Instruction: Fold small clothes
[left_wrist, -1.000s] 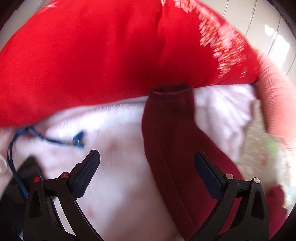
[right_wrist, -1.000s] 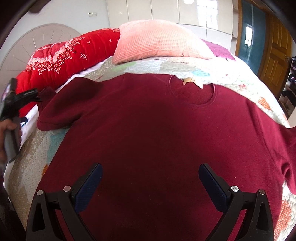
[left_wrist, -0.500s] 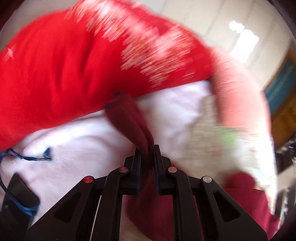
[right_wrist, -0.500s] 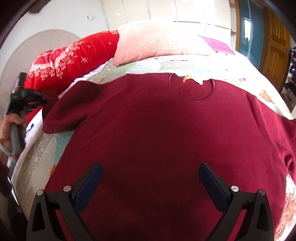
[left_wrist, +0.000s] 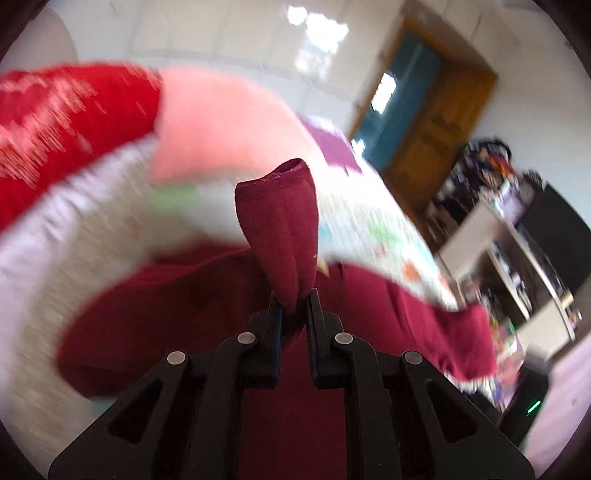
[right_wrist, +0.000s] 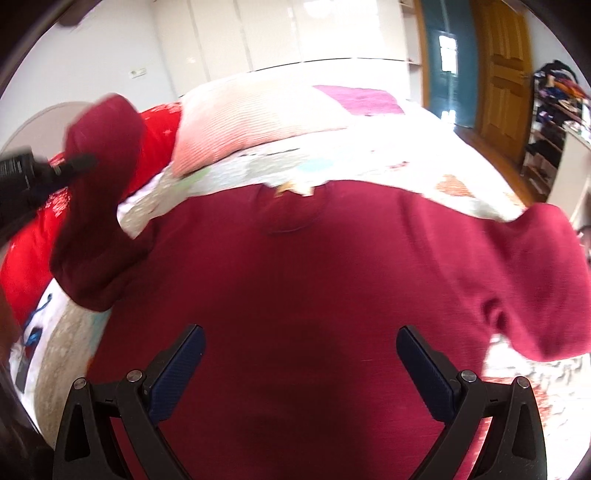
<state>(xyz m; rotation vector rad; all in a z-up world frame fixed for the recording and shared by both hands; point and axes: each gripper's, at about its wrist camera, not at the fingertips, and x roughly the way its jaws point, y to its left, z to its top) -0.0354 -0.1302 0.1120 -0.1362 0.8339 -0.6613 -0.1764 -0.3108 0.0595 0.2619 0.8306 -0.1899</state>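
- Left wrist view is heavily motion-blurred; the bed (left_wrist: 92, 236) and the shelves (left_wrist: 517, 258) at right are smeared, contents unreadable.
- Left gripper (left_wrist: 294, 306) — jaws clenched on the left sleeve (left_wrist: 284, 229) of the maroon sweater (right_wrist: 314, 295). The cuff stands up past the jaws, lifted off the bed.
- In the right wrist view the left gripper (right_wrist: 79, 162) is cut off at the frame edge; only its black tip shows against the raised sleeve (right_wrist: 99, 192).
- Right gripper (right_wrist: 300, 354) — jaws released, spread wide, hovering over the sweater's lower body; can't tell if they touch the cloth.
- Sweater lies front-up on the quilt (right_wrist: 369, 155), collar toward the pink pillow (right_wrist: 251, 122); its hem is hidden below the jaws.
- Right sleeve (right_wrist: 535, 277) runs to the frame edge, cuff blurred.
- Red blanket (right_wrist: 22, 251) sits behind the lifted sleeve, partly covered by it.
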